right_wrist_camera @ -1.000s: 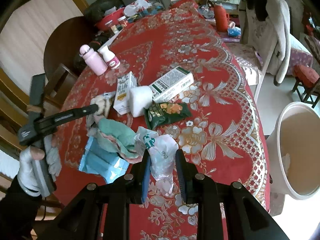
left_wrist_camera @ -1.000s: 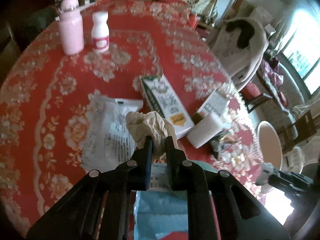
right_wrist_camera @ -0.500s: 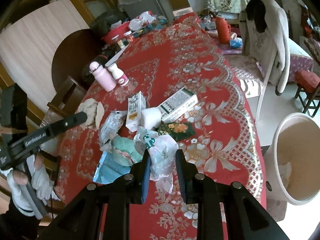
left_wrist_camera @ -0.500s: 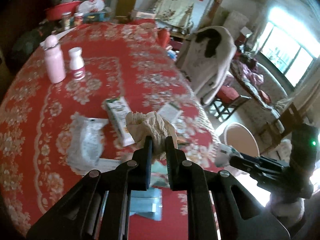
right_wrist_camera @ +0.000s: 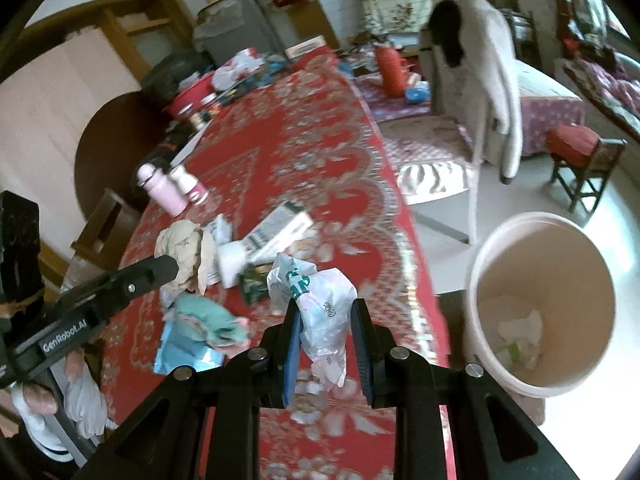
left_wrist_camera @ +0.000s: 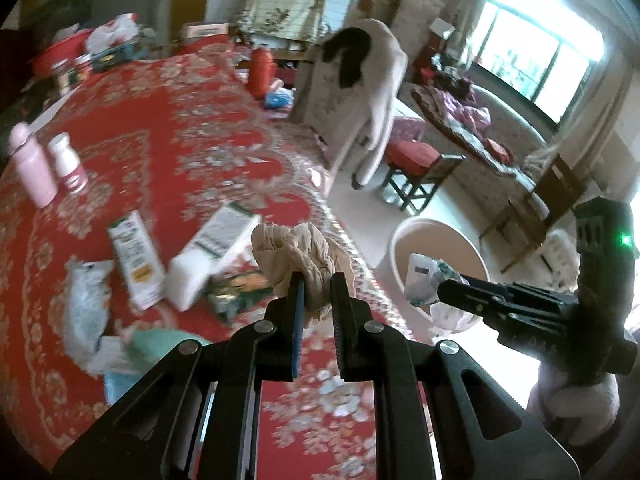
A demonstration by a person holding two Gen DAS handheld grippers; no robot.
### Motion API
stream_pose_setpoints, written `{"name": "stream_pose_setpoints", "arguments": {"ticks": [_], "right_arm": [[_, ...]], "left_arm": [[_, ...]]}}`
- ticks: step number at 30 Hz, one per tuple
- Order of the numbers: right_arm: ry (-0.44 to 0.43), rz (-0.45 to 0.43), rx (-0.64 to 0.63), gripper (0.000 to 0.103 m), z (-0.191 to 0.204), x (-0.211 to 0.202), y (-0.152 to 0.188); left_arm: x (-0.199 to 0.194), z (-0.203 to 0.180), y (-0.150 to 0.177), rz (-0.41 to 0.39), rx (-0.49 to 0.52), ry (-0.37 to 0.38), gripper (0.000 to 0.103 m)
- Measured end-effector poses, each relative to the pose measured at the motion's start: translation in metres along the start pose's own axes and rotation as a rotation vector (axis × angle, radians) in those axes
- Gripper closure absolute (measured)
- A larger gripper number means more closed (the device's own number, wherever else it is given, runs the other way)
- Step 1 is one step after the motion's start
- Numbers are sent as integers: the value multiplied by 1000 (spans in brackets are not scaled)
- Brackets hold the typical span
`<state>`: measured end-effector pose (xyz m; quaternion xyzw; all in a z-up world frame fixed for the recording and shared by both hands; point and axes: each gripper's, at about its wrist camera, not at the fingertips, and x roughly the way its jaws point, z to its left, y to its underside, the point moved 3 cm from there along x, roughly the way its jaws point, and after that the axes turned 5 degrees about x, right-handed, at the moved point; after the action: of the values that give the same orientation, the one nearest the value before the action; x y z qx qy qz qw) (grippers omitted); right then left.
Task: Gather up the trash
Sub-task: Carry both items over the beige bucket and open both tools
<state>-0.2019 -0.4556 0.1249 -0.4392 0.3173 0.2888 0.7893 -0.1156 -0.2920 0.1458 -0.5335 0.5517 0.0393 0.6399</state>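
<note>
My left gripper (left_wrist_camera: 318, 280) is shut on a crumpled beige paper wad (left_wrist_camera: 300, 252), held above the red tablecloth (left_wrist_camera: 180, 148) near the table's right edge. My right gripper (right_wrist_camera: 326, 308) is shut on a crumpled white plastic bag with green print (right_wrist_camera: 316, 292), also lifted over the table edge. The bag (left_wrist_camera: 424, 276) and right gripper (left_wrist_camera: 452, 288) show in the left wrist view, in front of the cream trash bin (left_wrist_camera: 436, 248). That bin (right_wrist_camera: 544, 308) stands on the floor to the right of the table, with some scraps inside. The wad (right_wrist_camera: 182, 248) and left gripper (right_wrist_camera: 164, 270) appear at the left of the right wrist view.
Still on the cloth lie a milk carton (left_wrist_camera: 136, 256), a white box (left_wrist_camera: 218, 236), a green snack packet (left_wrist_camera: 236, 292), a clear wrapper (left_wrist_camera: 86, 300), a teal cloth (right_wrist_camera: 204, 320) and a blue pack (right_wrist_camera: 176, 348). A pink bottle (left_wrist_camera: 32, 168) and white bottle (left_wrist_camera: 70, 164) stand at the far left. A chair with a draped coat (left_wrist_camera: 360, 100) is behind the bin.
Both grippers have lifted and swung right toward the table edge, each keeping its hold. The bin has come into fuller view, and the right gripper now hangs in front of it.
</note>
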Motion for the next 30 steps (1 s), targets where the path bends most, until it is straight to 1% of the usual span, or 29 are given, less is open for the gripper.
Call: {"name": "stream_pose_setpoints", "arguments": {"ticks": [13,22,30], "right_arm": [[117,-59,150,80,-101,-36,-12],[165,-71,218,80,-149,-49,-16],[199,-61,279,80,-192,-47,-18]], "left_arm": [[58,-93,-24,39,123,85,93],[96,-136,-34,74,167,123,93],[134,-165,-37,122,173,165,93]]}}
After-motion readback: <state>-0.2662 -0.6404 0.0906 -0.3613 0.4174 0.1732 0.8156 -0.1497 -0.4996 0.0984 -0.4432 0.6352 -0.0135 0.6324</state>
